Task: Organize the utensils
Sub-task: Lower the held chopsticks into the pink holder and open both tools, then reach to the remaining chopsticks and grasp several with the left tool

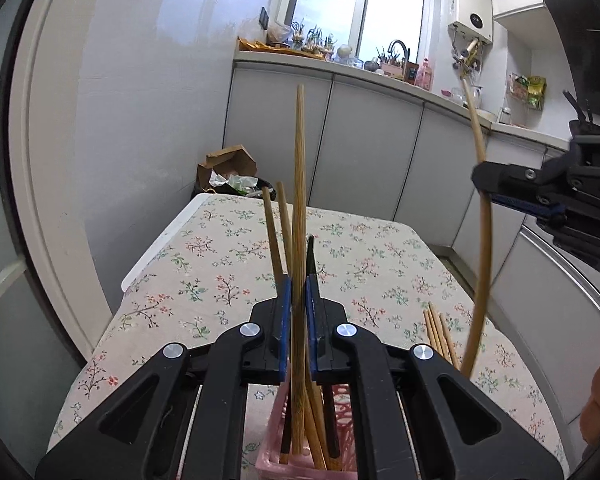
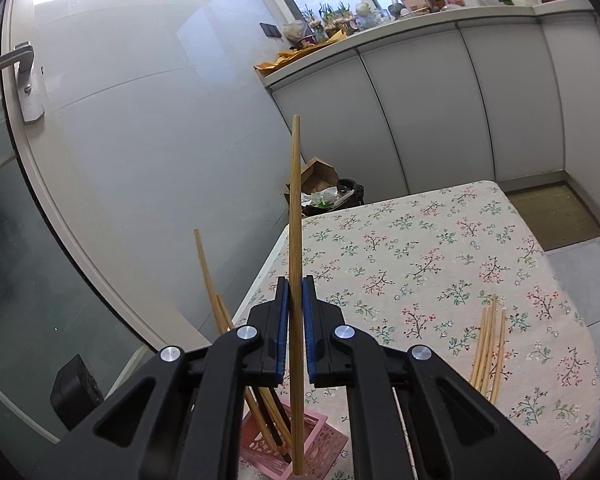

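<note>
On the floral-cloth bench [image 1: 228, 264], near its front edge, stands a pink holder [image 1: 268, 462] with several chopsticks upright inside (some dark, some wooden). Left claw [image 1: 298, 288] is clamped on one wooden chopstick [image 1: 299, 184], its lower end down in the holder. Right claw [image 2: 295, 292] grips another chopstick [image 2: 295, 200], tip just beside the holder. Loose chopsticks [image 2: 488, 344] lie on the bench to the right.
</note>
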Motion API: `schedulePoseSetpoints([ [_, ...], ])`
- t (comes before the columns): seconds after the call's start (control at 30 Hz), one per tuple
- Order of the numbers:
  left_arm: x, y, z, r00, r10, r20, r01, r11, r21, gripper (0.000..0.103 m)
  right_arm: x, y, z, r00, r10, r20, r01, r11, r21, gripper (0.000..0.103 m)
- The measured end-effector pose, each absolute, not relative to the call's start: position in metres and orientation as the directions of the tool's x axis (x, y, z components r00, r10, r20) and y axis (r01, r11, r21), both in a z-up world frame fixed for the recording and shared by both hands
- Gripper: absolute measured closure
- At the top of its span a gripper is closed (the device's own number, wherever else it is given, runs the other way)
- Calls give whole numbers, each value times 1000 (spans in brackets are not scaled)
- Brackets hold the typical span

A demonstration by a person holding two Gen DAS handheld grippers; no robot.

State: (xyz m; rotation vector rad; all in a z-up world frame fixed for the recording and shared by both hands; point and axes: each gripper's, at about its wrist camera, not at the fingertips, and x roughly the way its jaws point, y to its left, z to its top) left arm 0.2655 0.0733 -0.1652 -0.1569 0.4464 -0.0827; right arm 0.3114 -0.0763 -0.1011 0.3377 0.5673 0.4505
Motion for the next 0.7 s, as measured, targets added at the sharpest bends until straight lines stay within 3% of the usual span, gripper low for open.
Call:
schedulePoseSetpoints([
  [0.2,262,77,-173,854,-139,-501,25,973,-227,91,313,-65,-110,750,478,-457,-303,863,405,96],
  [0.23,261,79,-172,847,-148,-511,23,970,-243,87,313,-64,-110,752,477,-456,-301,863,405,96],
  [0.3,258,86,-161,831,-153,-535,-1,961,-276,65,313,-62,-110,760,472,-448,-294,863,410,96],
  [0.33,256,89,-153,826,-157,-541,-9,956,-292,59,312,-62,-110,764,470,-443,-292,863,412,96],
  [0.4,256,93,-138,812,-139,-567,-31,959,-280,33,310,-61,-109,782,458,-422,-283,865,415,96],
  [0.53,258,102,-117,760,-153,-631,-27,964,-265,27,308,-57,-110,813,444,-377,-277,864,419,96],
  [0.6,259,111,-113,738,-122,-664,-71,964,-256,18,308,-55,-112,822,432,-372,-274,871,407,96],
  [0.7,265,123,-116,703,-127,-700,-112,952,-284,18,308,-46,-117,832,415,-368,-275,885,376,96],
])
